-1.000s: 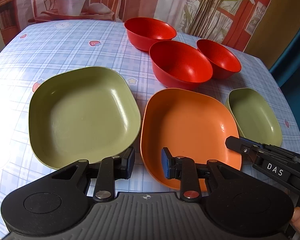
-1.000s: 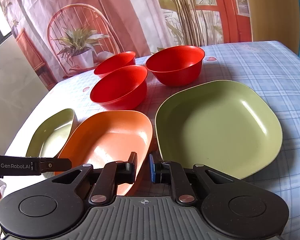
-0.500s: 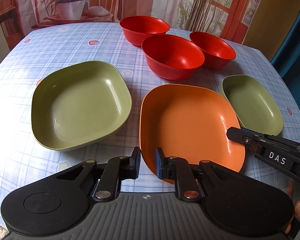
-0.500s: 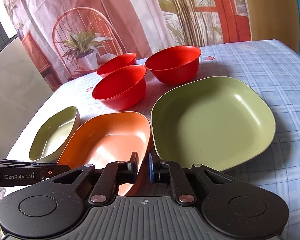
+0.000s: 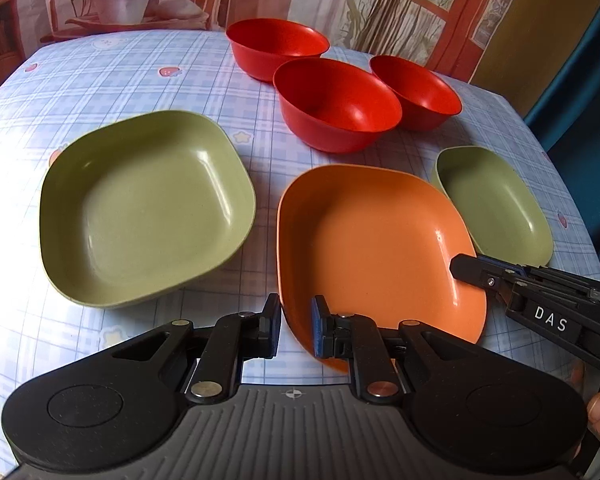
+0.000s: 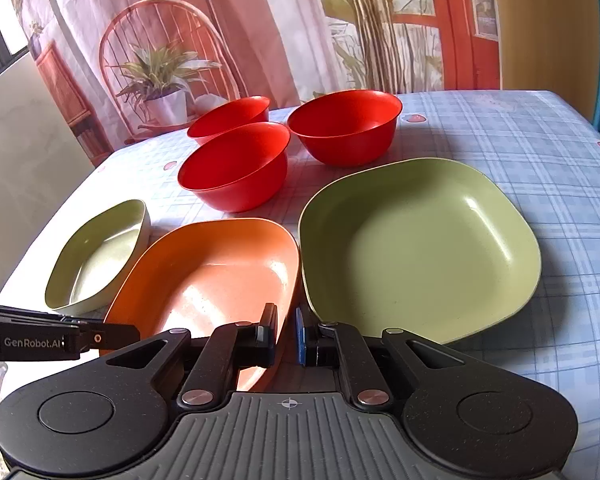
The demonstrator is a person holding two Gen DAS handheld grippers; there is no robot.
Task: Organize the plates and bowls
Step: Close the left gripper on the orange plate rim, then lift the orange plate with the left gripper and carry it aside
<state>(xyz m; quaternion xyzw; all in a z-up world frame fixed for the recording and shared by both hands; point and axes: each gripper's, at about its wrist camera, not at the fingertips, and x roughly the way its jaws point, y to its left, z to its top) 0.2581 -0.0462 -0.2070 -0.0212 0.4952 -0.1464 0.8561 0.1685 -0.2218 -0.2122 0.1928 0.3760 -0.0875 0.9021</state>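
Here, orange plate [image 5: 374,236] flat, rim up, left tool [image 5: 296,330] straddling its near edge

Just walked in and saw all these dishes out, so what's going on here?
A person holds a hand-held gripper in each hand over a checked tablecloth. The left hand-held gripper straddles the orange plate's near rim, jaws slightly apart; the right hand-held gripper hovers nearby, gripping nothing. Two green plates and three red bowls sit unstacked.
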